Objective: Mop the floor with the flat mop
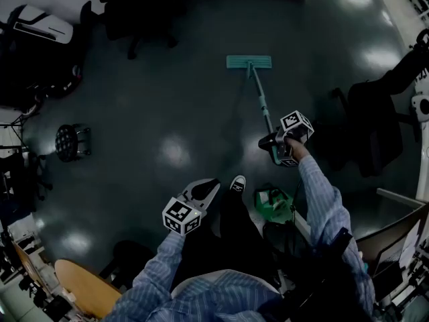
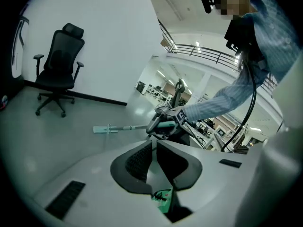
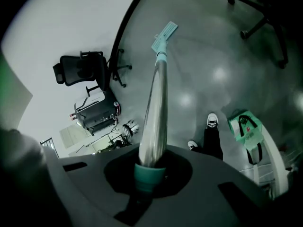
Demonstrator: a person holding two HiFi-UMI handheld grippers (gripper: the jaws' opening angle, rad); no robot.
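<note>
Head view. One flat mop (image 1: 258, 89) is on the dark glossy floor (image 1: 167, 113). Its teal head (image 1: 249, 62) lies flat, well ahead of the person. One pole slants back from it to the right gripper (image 1: 281, 147), which is clamped on the pole's near end. The left gripper (image 1: 212, 186) is held low and apart from the mop, just beside one shoe (image 1: 237, 183), with its jaws drawn to a point. There are two office chairs, one at upper left (image 1: 137, 19) and one at right (image 1: 372, 123). One green bag (image 1: 273, 203) sits near the person's leg. One round stool (image 1: 70, 141) stands at left.

Left gripper view. The two dark pads (image 2: 137, 162) meet at their tips with nothing between them. Beyond them is the one mop, head flat on the floor and pole running to the right gripper. One chair stands against the white wall (image 2: 109, 41).

Right gripper view. The jaws are closed around the teal grip at the end of the pole. The shaft runs straight out to the mop head on the floor. In this view there are two shoes, one green bag and two chairs.
</note>
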